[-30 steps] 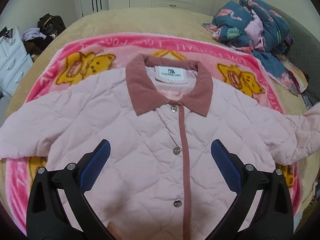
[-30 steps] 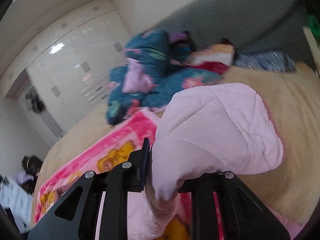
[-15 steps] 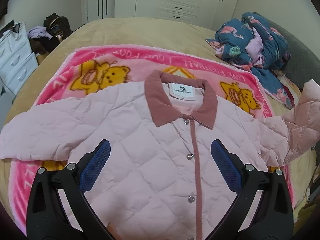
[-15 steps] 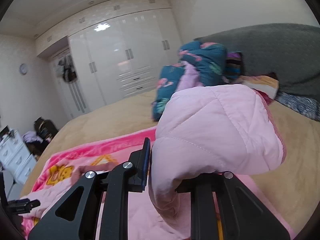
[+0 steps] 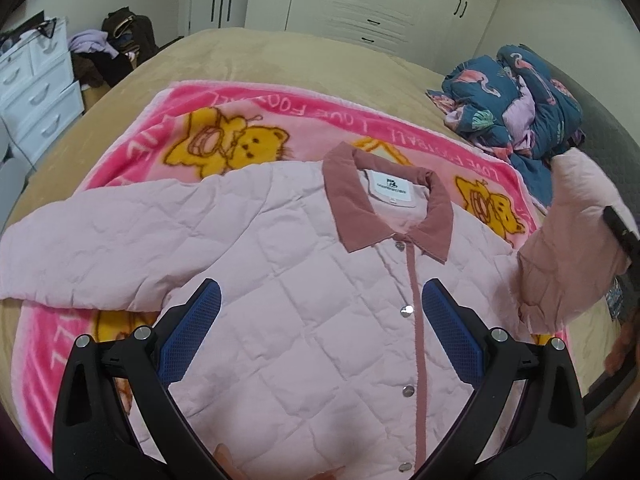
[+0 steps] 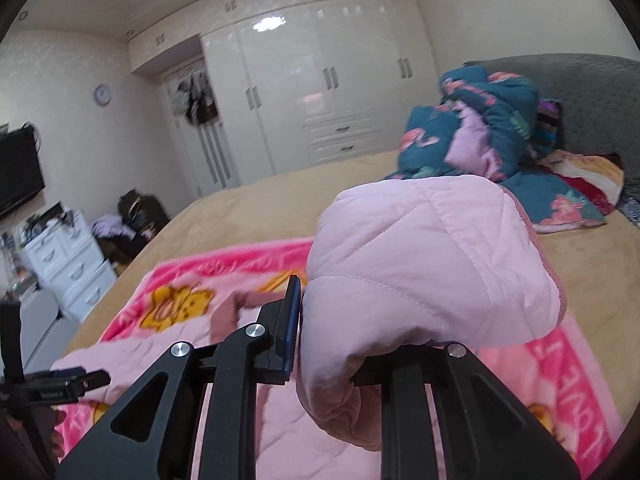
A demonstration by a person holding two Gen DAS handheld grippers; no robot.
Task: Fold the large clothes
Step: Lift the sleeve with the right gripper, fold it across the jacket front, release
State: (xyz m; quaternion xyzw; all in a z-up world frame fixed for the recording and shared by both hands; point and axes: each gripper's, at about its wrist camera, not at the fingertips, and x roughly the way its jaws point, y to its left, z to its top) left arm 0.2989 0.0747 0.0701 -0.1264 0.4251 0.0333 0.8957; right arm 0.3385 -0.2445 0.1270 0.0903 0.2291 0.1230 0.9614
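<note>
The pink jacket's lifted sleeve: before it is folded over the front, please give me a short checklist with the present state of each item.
1. Right gripper shut on the sleeve: ok.
2. Left gripper open, holding nothing: ok.
3. Jacket lies flat, front up, snaps closed: ok.
4. Other sleeve spread flat on the pink blanket: ok.
5. Collar lies flat: ok.
6. Hem straight: cannot tell, out of view.

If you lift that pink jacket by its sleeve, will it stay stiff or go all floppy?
Probably floppy: the sleeve droops over the right gripper holding it. The pink jacket looks puffy, so likely light. Its quilted fabric seems unlikely to slip.
</note>
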